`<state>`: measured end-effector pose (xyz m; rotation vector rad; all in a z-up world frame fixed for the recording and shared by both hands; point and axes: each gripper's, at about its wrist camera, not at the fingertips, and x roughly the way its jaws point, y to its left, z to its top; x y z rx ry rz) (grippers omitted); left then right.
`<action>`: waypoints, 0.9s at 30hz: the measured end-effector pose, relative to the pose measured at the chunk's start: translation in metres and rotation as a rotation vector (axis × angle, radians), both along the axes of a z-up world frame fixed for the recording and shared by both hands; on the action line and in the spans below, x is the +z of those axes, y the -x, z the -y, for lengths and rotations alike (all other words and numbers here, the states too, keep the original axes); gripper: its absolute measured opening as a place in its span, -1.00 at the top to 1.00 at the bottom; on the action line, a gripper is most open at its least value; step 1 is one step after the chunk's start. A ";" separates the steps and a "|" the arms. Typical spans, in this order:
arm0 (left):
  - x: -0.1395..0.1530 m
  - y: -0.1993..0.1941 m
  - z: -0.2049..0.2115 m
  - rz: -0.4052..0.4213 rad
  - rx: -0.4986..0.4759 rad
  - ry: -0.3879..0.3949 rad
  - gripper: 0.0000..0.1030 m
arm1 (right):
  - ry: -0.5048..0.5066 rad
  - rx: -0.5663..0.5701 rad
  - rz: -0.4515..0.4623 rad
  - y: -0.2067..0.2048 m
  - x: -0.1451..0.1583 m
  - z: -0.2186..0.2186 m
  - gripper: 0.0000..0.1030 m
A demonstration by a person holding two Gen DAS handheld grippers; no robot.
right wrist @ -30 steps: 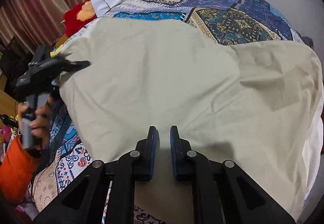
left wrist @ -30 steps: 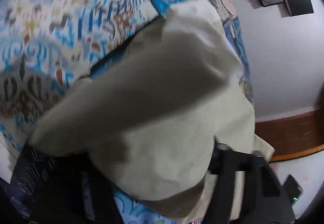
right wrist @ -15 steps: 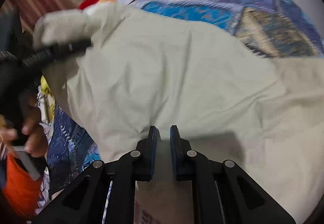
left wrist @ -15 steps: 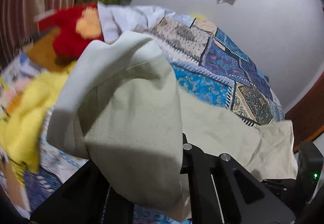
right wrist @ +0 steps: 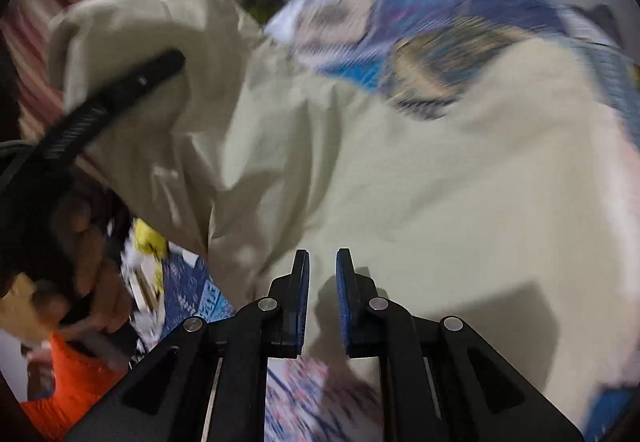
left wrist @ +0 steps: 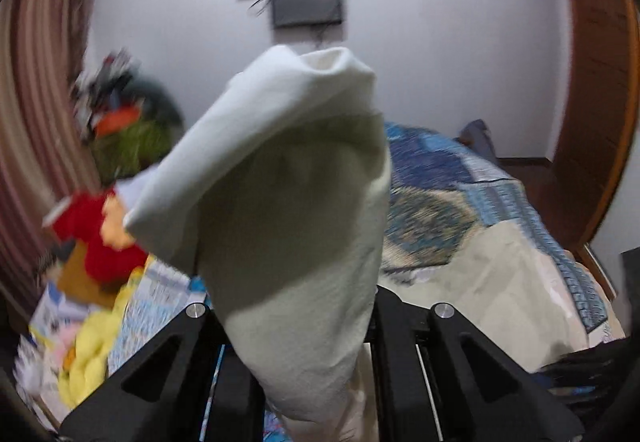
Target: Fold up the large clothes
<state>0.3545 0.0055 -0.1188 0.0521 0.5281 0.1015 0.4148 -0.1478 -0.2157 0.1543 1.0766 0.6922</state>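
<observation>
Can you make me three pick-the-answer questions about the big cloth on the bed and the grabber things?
1. Where is the corner of the cream cloth that the left gripper holds?
A. Lifted above the bed
B. Flat on the floor
C. Inside a box

2. What colour is the fuzzy toy beside the cloth?
A. Red
B. Purple
C. Grey

3. How do the jaws of the right gripper stand?
A. Nearly together
B. Spread wide apart
C. Clamped on a toy

Answers: 1 A, the corner hangs raised over the patterned bedspread. 2 A, it shows red in the left wrist view. 3 A, only a narrow gap shows, over the cloth.
</observation>
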 end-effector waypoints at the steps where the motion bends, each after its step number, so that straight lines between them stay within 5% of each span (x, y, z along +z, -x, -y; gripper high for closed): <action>1: 0.004 0.000 0.013 0.010 -0.029 -0.017 0.86 | -0.005 -0.046 0.017 0.005 0.008 0.025 0.83; 5: 0.012 0.006 0.077 0.031 -0.179 -0.062 0.86 | 0.043 -0.215 0.094 0.020 0.026 0.104 0.83; 9: -0.006 0.016 0.132 -0.048 -0.359 -0.065 0.86 | 0.042 -0.349 0.117 0.035 0.038 0.172 0.83; 13: -0.053 0.015 0.173 -0.274 -0.527 -0.036 0.86 | 0.046 -0.443 0.133 0.052 0.043 0.216 0.83; 16: -0.086 0.012 0.182 -0.419 -0.557 -0.020 0.81 | 0.034 -0.484 0.127 0.062 0.045 0.234 0.83; 21: -0.086 0.012 0.164 -0.531 -0.578 0.078 0.31 | 0.058 -0.468 0.155 0.071 0.054 0.238 0.83; 23: -0.072 0.017 0.153 -0.539 -0.600 0.158 -0.37 | 0.070 -0.449 0.180 0.073 0.058 0.234 0.83; 25: -0.056 0.025 0.143 -0.516 -0.605 0.207 -0.69 | 0.066 -0.428 0.209 0.075 0.068 0.229 0.82; 27: -0.037 0.042 0.133 -0.483 -0.597 0.230 -0.71 | 0.047 -0.403 0.245 0.075 0.081 0.220 0.82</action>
